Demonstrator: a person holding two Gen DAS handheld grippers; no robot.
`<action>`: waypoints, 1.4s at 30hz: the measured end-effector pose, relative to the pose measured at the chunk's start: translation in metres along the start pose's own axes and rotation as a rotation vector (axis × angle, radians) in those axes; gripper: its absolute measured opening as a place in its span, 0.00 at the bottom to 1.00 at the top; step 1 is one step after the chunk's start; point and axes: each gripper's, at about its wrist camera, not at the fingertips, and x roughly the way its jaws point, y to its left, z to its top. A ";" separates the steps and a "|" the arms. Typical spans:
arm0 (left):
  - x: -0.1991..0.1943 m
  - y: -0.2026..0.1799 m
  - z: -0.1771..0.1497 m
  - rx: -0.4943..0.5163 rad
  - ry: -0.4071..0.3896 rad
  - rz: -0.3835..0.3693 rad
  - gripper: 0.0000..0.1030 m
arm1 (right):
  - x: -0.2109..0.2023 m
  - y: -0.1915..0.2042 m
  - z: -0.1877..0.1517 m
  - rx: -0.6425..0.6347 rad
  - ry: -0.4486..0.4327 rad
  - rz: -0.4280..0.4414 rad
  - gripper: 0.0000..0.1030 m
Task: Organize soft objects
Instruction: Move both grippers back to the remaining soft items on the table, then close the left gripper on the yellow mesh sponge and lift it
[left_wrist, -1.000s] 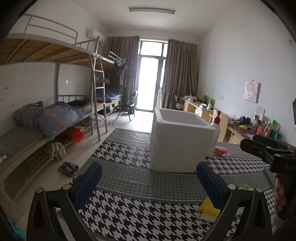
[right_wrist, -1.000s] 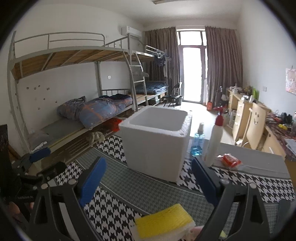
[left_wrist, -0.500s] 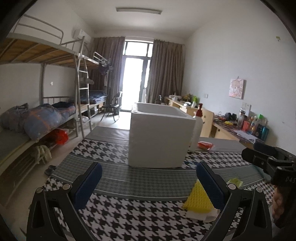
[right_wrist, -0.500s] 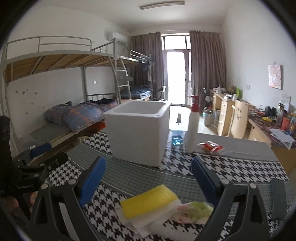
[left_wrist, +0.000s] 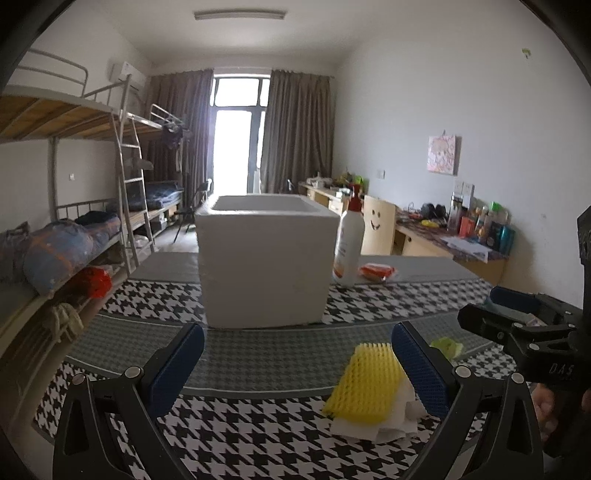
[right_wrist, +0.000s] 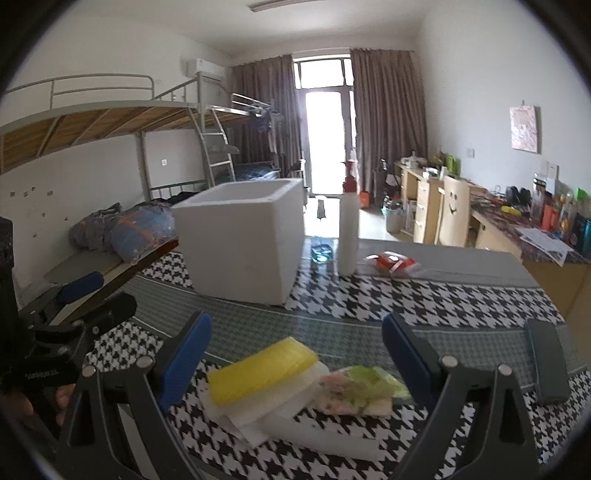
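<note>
Nearest the right wrist camera, the right gripper (right_wrist: 295, 350) is spread wide and empty above a flat yellow ribbed foam pad (right_wrist: 260, 369) lying on white foam sheets (right_wrist: 258, 410), a floral cloth (right_wrist: 356, 387) touching them. Beside it, the left gripper (left_wrist: 295, 363) also gapes empty. Farther along the houndstooth tablecloth (left_wrist: 229, 435) stands an open white foam box (left_wrist: 264, 266), a white pump bottle (left_wrist: 349, 245) just beside it.

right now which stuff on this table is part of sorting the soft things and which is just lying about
Part of the job:
- yellow foam net sleeve
- white foam sheets under it
- floral cloth pouch
- open white styrofoam box, the likely bin

Just lying about:
- tall white bottle with red pump
- red snack packet
- dark phone
</note>
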 end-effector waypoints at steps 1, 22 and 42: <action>0.002 -0.002 0.000 0.004 0.005 -0.006 0.99 | 0.000 -0.002 -0.001 0.005 0.005 -0.004 0.93; 0.041 -0.037 -0.014 0.084 0.167 -0.074 0.99 | 0.006 -0.036 -0.028 0.063 0.103 -0.061 0.93; 0.069 -0.057 -0.031 0.174 0.293 -0.120 0.86 | 0.023 -0.048 -0.037 0.102 0.195 -0.105 0.93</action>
